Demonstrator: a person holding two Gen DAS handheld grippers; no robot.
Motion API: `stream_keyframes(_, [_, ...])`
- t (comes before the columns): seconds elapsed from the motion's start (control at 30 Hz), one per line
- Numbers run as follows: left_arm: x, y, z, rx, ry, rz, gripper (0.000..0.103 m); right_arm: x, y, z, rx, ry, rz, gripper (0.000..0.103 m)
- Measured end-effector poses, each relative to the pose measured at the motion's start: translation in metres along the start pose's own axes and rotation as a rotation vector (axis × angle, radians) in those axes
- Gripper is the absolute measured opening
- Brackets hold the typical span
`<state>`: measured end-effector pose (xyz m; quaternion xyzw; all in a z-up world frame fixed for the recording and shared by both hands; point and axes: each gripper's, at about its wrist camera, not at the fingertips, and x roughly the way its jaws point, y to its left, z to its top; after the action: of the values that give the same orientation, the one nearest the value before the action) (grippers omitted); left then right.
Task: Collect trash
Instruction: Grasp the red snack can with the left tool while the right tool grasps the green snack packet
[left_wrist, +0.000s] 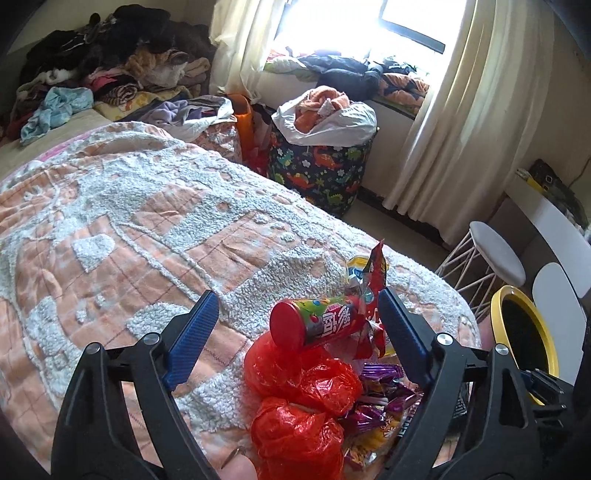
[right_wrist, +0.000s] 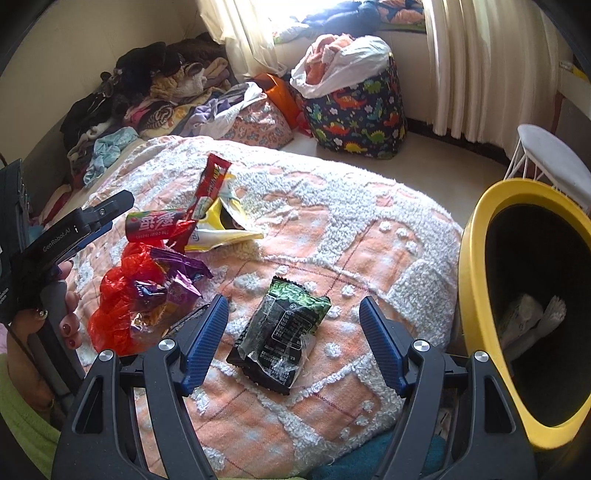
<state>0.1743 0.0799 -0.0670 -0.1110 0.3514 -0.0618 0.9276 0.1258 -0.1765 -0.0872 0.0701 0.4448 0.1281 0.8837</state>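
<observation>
Trash lies on the orange-and-white bedspread. In the right wrist view a black-and-green snack wrapper lies between the fingers of my open, empty right gripper. To its left are a red plastic bag, purple wrappers, a red snack can, a red wrapper and a yellow packet. My left gripper is open above the red can and red bag. A yellow-rimmed bin stands at the bed's right edge; it also shows in the left wrist view.
A dinosaur-print hamper full of clothes stands on the floor by the curtains. Piled clothes lie at the bed's far end. A white stool stands behind the bin. The bin holds some white trash.
</observation>
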Motion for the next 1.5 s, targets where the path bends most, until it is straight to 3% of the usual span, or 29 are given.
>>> stream_keyframes(0.13, [0.01, 0.003, 0.002, 0.02, 0.032, -0.021, 0.077, 0.015, -0.001, 0.0, 0.032, 0.06, 0.033, 0.069])
stream_keyframes(0.27, [0.021, 0.004, 0.002, 0.024, 0.071, -0.035, 0.072, 0.03, 0.0, -0.003, 0.046, 0.124, 0.043, 0.053])
stream_keyframes(0.37, [0.026, 0.001, 0.001, 0.033, 0.091, -0.053, 0.071, 0.031, -0.001, -0.004, 0.049, 0.128, 0.049, 0.04])
stream_keyframes(0.53, [0.029, -0.004, 0.0, 0.042, 0.1, -0.065, 0.065, 0.026, -0.007, -0.008, 0.078, 0.108, 0.066, 0.033])
stream_keyframes(0.9, [0.031, -0.024, -0.005, 0.075, 0.11, -0.054, 0.044, 0.012, -0.018, -0.014, 0.115, 0.073, 0.093, 0.031])
stream_keyframes(0.97, [0.03, -0.027, -0.006, 0.08, 0.111, -0.05, 0.032, 0.008, -0.02, -0.016, 0.119, 0.067, 0.101, 0.031])
stream_keyframes(1.13, [0.023, -0.038, -0.009, 0.11, 0.101, -0.037, 0.022, 0.0, -0.025, -0.019, 0.129, 0.037, 0.13, 0.031])
stream_keyframes(1.2, [0.016, -0.042, -0.01, 0.119, 0.088, -0.018, 0.022, -0.004, -0.028, -0.019, 0.134, 0.024, 0.143, 0.031])
stream_keyframes(1.5, [-0.024, -0.046, -0.005, 0.026, 0.003, -0.071, 0.021, -0.024, -0.023, -0.019, 0.09, -0.046, 0.202, 0.03])
